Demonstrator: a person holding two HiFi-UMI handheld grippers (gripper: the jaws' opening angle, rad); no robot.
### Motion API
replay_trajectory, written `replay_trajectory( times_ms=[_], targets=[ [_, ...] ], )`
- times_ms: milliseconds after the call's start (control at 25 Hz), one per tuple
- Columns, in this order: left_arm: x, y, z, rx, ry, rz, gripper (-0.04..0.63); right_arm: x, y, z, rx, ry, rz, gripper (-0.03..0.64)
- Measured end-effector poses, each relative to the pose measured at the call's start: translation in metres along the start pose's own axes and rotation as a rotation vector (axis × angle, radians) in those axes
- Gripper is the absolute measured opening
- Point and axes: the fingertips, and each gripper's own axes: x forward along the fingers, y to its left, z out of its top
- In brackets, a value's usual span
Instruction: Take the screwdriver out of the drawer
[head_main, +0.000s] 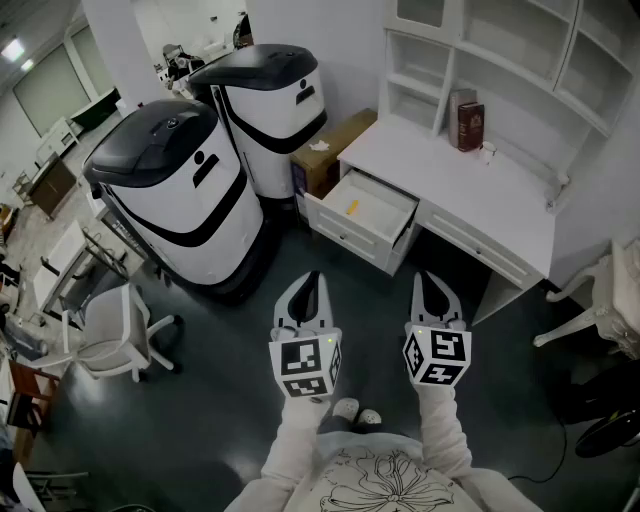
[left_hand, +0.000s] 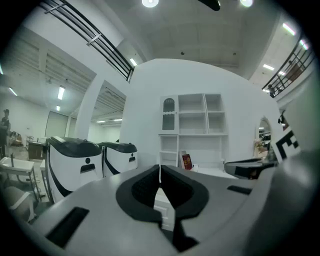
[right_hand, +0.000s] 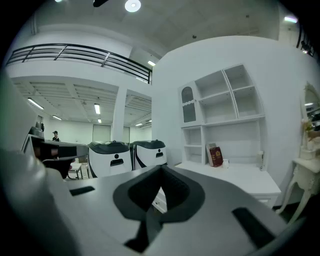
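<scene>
Left tongs (head_main: 312, 278) and right tongs (head_main: 430, 277) are closed and empty, well apart from the open drawer (head_main: 386, 212) holding what is probably the screwdriver (head_main: 352, 208), small, light, rigid: pinch its yellow handle.

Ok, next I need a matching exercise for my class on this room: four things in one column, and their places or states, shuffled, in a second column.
Things
1. drawer
2. red book
3. cardboard box
4. left gripper

Places or states
A. upright on the desk, beside the shelves
B. shut, holding nothing
C. between a white machine and the desk
D. pulled out, open

Pairs: 1-D, 2-A, 3-C, 4-B
</scene>
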Motion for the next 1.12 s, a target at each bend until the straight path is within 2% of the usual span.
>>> replay_trajectory(
  times_ms=[400, 720, 1120],
  targets=[
    [0.015, 0.002, -0.001, 0.001, 0.003, -0.013, 0.009, 0.012, -0.006, -0.001, 0.003, 0.002, -0.016, 0.003],
    [0.036, 0.01, -0.008, -0.004, 0.012, -0.039, 0.009, 0.028, -0.013, -0.011, 0.047, 0.001, -0.06, 0.003],
    [0.058, 0.023, -0.023, -0.007, 0.051, -0.054, 0.009, 0.046, -0.007, -0.025, 0.074, 0.022, -0.066, 0.003]
  ],
)
